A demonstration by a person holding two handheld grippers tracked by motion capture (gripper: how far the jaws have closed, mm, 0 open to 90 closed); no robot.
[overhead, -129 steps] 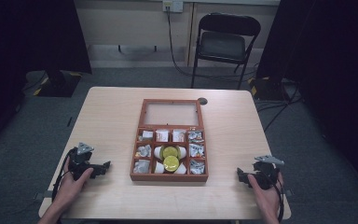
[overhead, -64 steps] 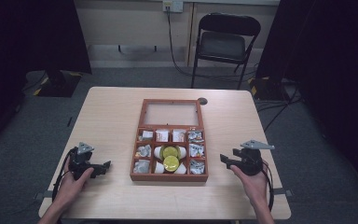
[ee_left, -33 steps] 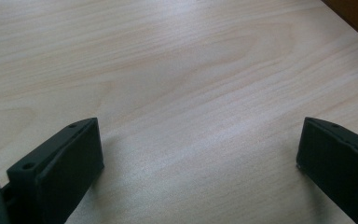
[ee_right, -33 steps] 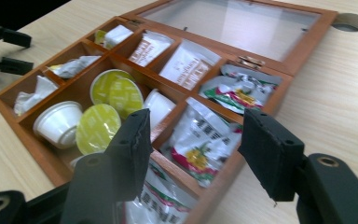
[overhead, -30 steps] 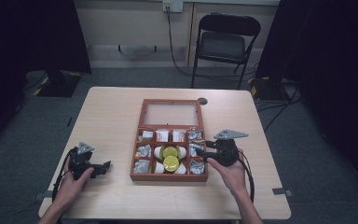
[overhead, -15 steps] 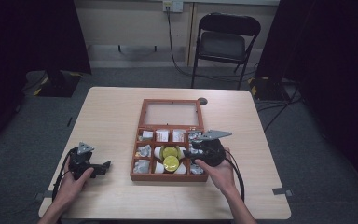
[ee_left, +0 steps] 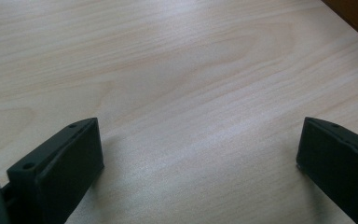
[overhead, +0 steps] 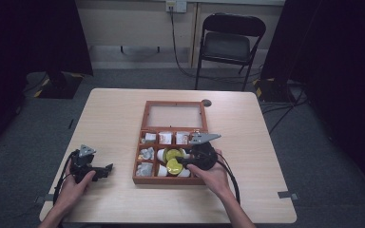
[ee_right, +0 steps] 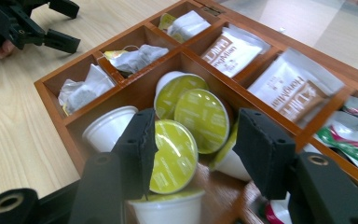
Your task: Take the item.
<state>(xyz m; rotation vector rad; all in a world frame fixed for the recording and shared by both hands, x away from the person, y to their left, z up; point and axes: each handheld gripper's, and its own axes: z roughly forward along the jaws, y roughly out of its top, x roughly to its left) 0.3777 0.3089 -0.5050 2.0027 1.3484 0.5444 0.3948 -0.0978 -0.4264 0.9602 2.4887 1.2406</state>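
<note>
Pale wood bench [overhead: 123, 118] is seen under a wooden compartment box [overhead: 145, 142], its glass lid laid back. The right gripper [ee_right: 193, 149] is lowered into the box's middle compartment, its fingers [ee_right: 137, 149] drawn in around a yellow-lidded white pod [ee_right: 175, 156]; whether it is pinched cannot be told. More pods are crowded just beside, hemmed by the compartment walls. The left gripper [overhead: 92, 168] is rested on bare bench well apart, fingers [ee_left: 60, 163] spread wide on nothing.
</note>
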